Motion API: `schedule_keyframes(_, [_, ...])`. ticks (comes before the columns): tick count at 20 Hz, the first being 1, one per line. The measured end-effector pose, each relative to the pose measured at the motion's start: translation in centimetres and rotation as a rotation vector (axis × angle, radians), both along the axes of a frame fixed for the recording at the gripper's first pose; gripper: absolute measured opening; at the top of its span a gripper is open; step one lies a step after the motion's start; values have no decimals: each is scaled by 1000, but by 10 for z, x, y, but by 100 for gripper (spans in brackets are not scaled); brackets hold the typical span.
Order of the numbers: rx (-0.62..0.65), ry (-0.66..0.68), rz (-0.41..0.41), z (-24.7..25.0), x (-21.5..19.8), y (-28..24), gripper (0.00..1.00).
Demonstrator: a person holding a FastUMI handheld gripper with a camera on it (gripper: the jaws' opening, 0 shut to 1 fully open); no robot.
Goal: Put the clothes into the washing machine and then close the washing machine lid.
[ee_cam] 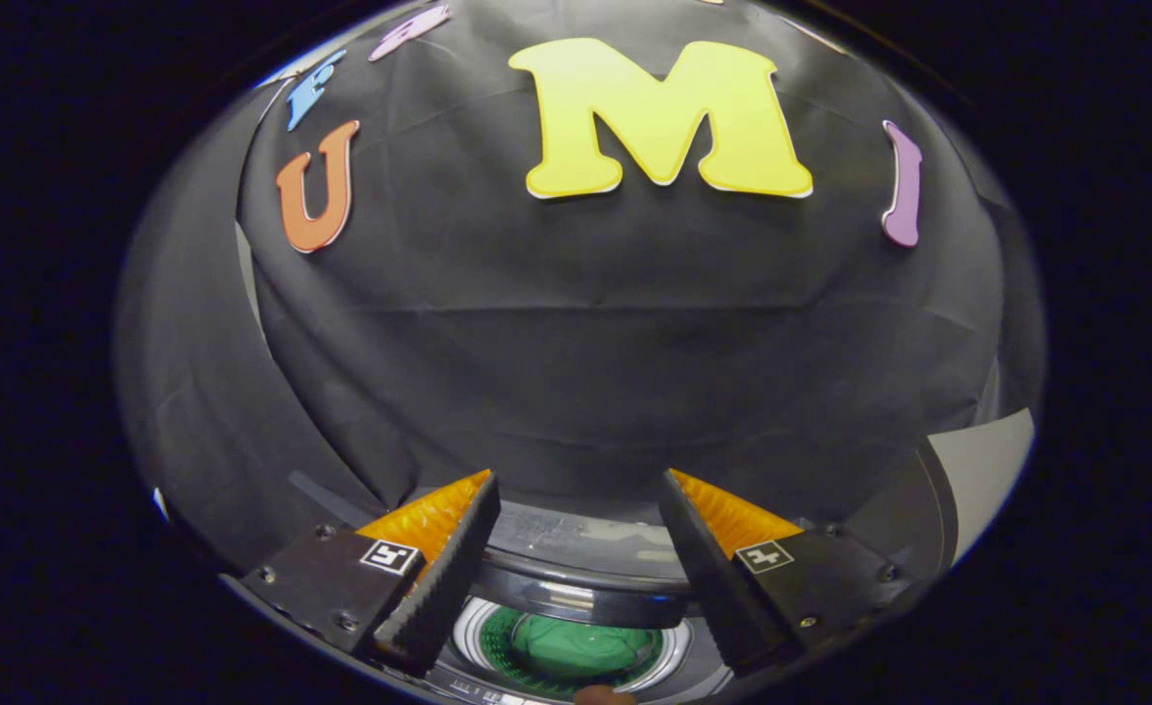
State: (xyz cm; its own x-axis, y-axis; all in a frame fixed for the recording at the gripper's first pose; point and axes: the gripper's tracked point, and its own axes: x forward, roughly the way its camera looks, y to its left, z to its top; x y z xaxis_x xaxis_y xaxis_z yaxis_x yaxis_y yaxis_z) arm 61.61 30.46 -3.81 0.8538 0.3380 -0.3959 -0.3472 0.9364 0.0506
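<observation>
One green garment [571,651] lies inside the washing machine [576,578]; claw [576,509] open.

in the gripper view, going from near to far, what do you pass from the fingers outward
Hand-held gripper, open with nothing between its fingers → green clothes in the drum → dark washing machine rim → black cloth wall.

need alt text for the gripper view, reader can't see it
The gripper hangs open and holds nothing, its two fingers spread above the washing machine. Between them, the round drum opening shows green clothes already inside. Black booth cloth rises behind the machine.
</observation>
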Motion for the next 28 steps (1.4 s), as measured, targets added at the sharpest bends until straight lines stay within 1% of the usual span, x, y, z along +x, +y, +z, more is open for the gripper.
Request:
schedule_keyframes(5, [18, 36, 29, -30, -42, -6, 100])
schedule_keyframes(8, [-36, 57, 39, -58, -67, -16, 100])
schedule_keyframes(11, [-41, 72, 53, -75, -83, -18, 100])
schedule_keyframes(14, [-27, 49, 59, -66, -101, -23, 100])
schedule_keyframes(17, [-11, -10, 74, -42, -132, -34, 100])
schedule_keyframes(20, [6, -120, 88, 0, -183, -62, 100])
schedule_keyframes(22, [20, -202, 80, 27, -230, -91, 100])
schedule_keyframes(24, [46, -274, 50, 51, -289, -126, 100])
schedule_keyframes(26, [78, -320, 14, 59, -347, -160, 100])
schedule_keyframes(28, [91, -338, -18, 61, -397, -194, 100])
